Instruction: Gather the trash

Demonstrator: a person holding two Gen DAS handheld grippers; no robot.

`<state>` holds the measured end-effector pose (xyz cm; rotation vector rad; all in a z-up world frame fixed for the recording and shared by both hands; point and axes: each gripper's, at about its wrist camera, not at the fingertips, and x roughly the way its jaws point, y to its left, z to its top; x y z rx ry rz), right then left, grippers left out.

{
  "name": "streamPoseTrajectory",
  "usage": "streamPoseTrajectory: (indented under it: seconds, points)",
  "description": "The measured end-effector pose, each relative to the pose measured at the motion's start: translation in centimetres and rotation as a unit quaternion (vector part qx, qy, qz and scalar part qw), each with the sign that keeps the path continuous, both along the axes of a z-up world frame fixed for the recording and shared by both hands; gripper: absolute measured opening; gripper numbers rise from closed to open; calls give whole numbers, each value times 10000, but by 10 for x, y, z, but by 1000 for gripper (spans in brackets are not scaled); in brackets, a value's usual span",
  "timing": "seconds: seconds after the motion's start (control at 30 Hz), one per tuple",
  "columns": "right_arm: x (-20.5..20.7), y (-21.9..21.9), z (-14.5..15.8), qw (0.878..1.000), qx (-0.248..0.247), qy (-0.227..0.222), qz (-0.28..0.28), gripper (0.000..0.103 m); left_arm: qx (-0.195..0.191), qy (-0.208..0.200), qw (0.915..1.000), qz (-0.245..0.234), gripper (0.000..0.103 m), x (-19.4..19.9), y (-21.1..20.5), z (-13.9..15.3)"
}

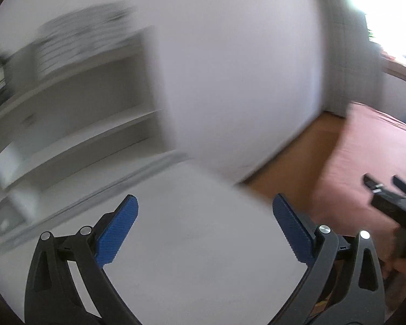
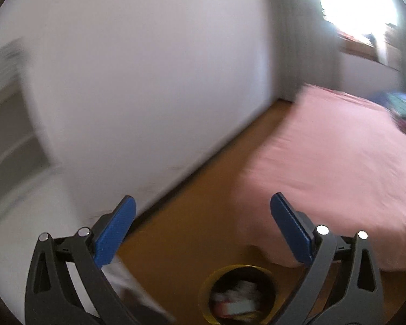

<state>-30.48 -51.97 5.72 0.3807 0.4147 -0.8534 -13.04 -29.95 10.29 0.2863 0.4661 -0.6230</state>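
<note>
Now my left tongs (image 1: 205, 205) stand wide apart and hold nothing, tilted above a white desk (image 1: 192, 243). My right tongs (image 2: 203, 205) are also spread and empty, pointing over the wooden floor (image 2: 203, 189) beside the pink bed (image 2: 338, 162). Just under them stands the yellow bin (image 2: 236, 295), with trash (image 2: 235, 300) inside; its lower edge is cut off. Both views are blurred, so the shelves (image 1: 75, 86) and what the trash is I cannot make out.
</note>
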Motion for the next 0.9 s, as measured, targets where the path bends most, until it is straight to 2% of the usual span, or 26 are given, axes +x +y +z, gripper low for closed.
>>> streamPoseTrajectory:
  seconds: [0.07,0.1,0.2,0.3,0.43,0.53,0.67,0.8,0.9]
  points:
    - [48,38,17,9978,-93,-102,644,96,-19,81,9978,661,97,26,42,-5]
    - [74,61,23,9945,-156,-110,1031,96,-40,148,9966,815,97,34,62,-6]
    - [136,131,30,9769,-274,9,2118,96,55,261,9889,1462,97,56,120,-15]
    - [174,193,28,9630,-483,2,2650,96,124,298,9796,1986,97,68,164,-24]
    - [215,244,15,9510,-340,189,3069,96,130,537,9667,2500,97,94,233,-42]
    - [237,266,3,9475,-385,305,3160,96,108,619,9613,2683,97,104,262,-51]
    - [251,284,-7,9473,-419,408,3149,96,27,789,9576,2770,97,116,284,-62]
    - [255,296,-10,9466,-516,518,3140,96,114,863,9539,2871,97,117,285,-71]
    - [249,300,-9,9451,-686,547,3149,96,138,876,9556,2809,97,117,287,-75]
